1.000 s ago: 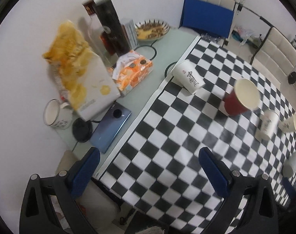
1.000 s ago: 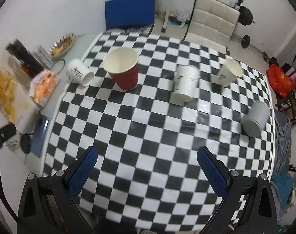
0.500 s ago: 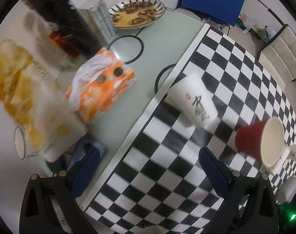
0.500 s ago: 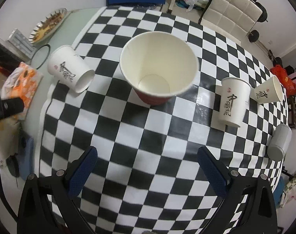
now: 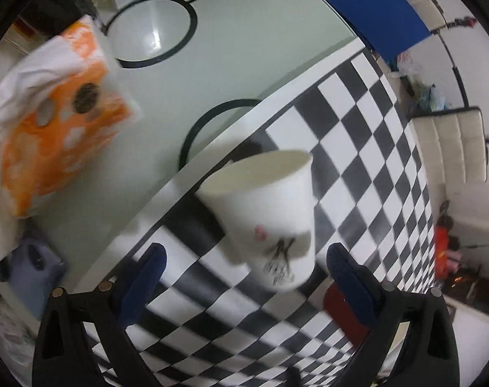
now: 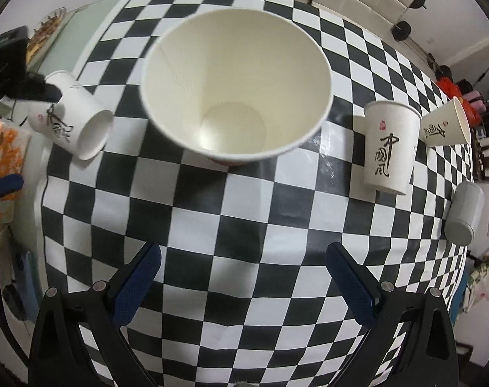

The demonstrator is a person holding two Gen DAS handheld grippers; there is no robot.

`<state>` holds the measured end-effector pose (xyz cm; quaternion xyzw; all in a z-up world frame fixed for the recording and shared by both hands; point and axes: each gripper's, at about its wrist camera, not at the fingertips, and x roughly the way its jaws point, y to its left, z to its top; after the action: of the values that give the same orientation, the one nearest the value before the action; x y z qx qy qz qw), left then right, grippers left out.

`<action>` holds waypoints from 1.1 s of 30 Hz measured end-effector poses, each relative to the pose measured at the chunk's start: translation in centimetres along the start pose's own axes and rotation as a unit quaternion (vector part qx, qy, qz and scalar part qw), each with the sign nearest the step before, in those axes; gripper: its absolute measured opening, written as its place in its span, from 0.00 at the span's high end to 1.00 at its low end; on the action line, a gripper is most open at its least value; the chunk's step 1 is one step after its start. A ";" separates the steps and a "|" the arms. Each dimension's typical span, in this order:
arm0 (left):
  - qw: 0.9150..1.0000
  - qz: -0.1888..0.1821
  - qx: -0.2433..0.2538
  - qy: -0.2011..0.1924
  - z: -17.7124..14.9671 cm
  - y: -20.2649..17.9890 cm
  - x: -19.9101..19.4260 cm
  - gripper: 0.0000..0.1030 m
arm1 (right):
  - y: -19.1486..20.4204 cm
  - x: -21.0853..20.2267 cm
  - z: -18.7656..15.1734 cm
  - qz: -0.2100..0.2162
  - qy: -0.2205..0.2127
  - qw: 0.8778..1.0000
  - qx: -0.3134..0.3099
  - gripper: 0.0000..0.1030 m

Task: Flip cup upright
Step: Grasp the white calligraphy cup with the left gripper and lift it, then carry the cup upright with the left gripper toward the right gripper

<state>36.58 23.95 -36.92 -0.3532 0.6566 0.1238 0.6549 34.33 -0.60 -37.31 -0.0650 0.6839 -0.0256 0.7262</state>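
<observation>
While the left gripper point(image 5: 244, 277) spreads its blue-padded fingers wide, a tapered white paper cup point(image 5: 267, 219) with black brushwork lies tipped on the checkered cloth point(image 5: 357, 148) at frame centre. Equally wide, the right gripper point(image 6: 244, 277) faces a smooth cream-lined red cup point(image 6: 236, 84) standing upright at upper centre.

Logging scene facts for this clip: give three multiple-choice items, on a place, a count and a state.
1. The tipped cup left of the red cup lies: A on the edge of the checkered cloth; B on a plate; C on a chair.
2. White printed cups in the right wrist view: A one; B three; C five.
3. The red cup is: A upright; B upside down; C crushed.
Answers: A, cloth squares lie under it; B, that one, a standing cup and a far-right cup; A, its mouth faces up.
</observation>
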 end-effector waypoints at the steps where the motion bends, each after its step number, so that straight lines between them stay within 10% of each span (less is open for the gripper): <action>1: 1.000 0.000 -0.003 -0.002 0.3 0.0 0.4 0.05 | -0.1 0.1 0.0 -0.001 0.001 1.000 0.002 0.00; 8: 1.000 0.008 0.003 -0.006 1.1 -0.4 2.2 0.40 | -0.7 0.6 0.1 -0.013 0.006 1.000 0.017 0.00; 23: 0.979 0.098 0.152 -0.093 -1.2 -2.6 -1.1 0.42 | -3.3 -0.7 -0.8 -0.002 -0.004 0.999 0.037 0.01; 33: 0.958 0.137 0.230 -0.103 -10.0 -3.1 -3.2 0.42 | -7.3 -2.0 -4.9 0.026 -0.005 0.999 0.039 0.01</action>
<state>30.38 16.44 -31.83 -0.0849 0.6382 0.0943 0.7593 29.69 -7.85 -34.66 -0.0193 0.6803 -0.0332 0.7319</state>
